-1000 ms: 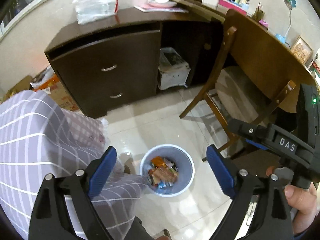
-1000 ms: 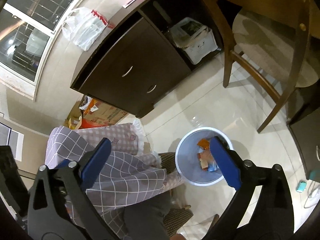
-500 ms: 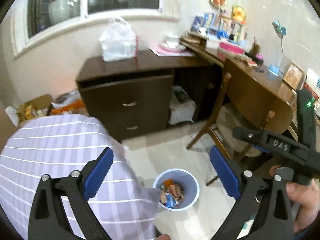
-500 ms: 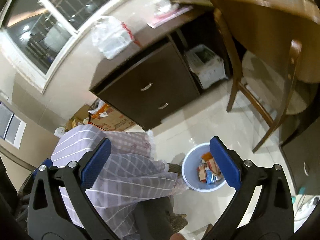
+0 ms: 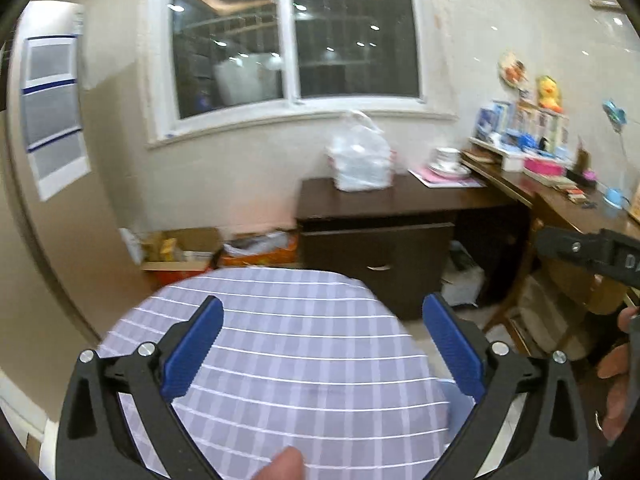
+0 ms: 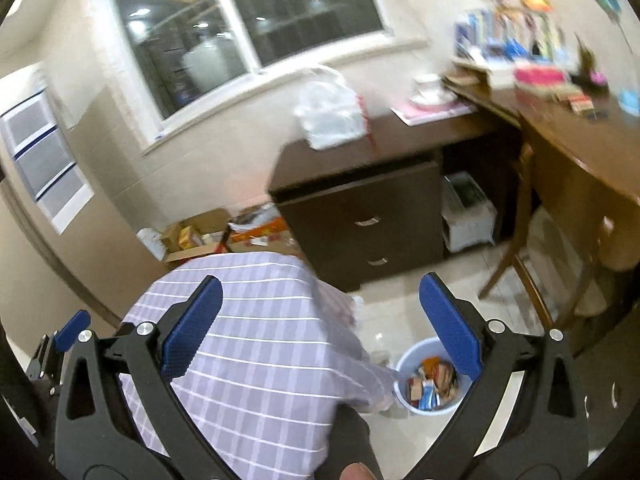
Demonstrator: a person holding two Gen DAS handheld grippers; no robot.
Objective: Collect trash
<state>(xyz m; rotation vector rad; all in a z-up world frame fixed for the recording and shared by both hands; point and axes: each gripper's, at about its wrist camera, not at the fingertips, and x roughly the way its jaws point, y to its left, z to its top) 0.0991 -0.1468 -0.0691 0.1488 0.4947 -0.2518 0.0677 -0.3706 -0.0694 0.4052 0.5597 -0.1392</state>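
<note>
Both tongs gape empty: left gripper, right gripper. Bin holds wrappers, on floor below right gripper, beside checked cloth.

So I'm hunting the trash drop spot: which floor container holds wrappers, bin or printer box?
The pale blue round bin beside the checked cloth, full of colourful wrappers.

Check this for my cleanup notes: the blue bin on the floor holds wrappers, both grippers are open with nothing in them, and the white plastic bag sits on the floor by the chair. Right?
Not quite. The white plastic bag sits on top of the dark drawer cabinet, not on the floor, as the right wrist view shows. The blue bin holding wrappers, and the empty, open left gripper and right gripper, are right.
</note>
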